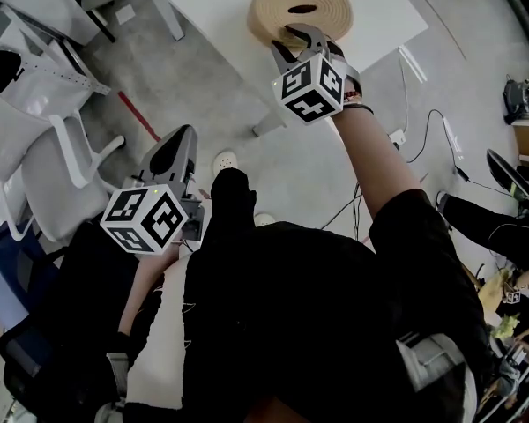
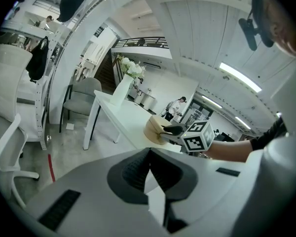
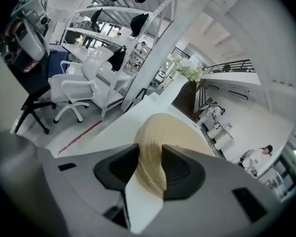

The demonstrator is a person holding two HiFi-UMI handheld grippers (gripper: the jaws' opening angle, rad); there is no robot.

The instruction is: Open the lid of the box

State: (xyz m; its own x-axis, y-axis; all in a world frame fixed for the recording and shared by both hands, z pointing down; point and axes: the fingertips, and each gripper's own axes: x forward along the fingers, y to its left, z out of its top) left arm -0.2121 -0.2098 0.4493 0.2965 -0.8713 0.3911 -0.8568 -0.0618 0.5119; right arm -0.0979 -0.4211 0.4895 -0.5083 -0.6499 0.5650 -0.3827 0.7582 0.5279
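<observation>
A round woven straw box with its lid [image 1: 304, 7] stands at the near edge of a white table [image 1: 212, 7]. My right gripper [image 1: 298, 37] reaches it from the front, jaws astride the lid's near rim. In the right gripper view the woven rim [image 3: 172, 127] fills the gap between the two black pads [image 3: 121, 167] and touches both. My left gripper [image 1: 180, 137] hangs low by the person's body, away from the table, pointing at the floor. Its pads [image 2: 133, 169] meet with nothing between them. The left gripper view shows the box [image 2: 154, 127] and the right gripper [image 2: 171, 130] from afar.
White chairs [image 1: 44, 139] stand to the left, with a red tape line [image 1: 139, 117] on the concrete floor. Cables [image 1: 423, 139] trail on the floor at the right. A white vase of flowers [image 2: 122, 90] stands farther along the table.
</observation>
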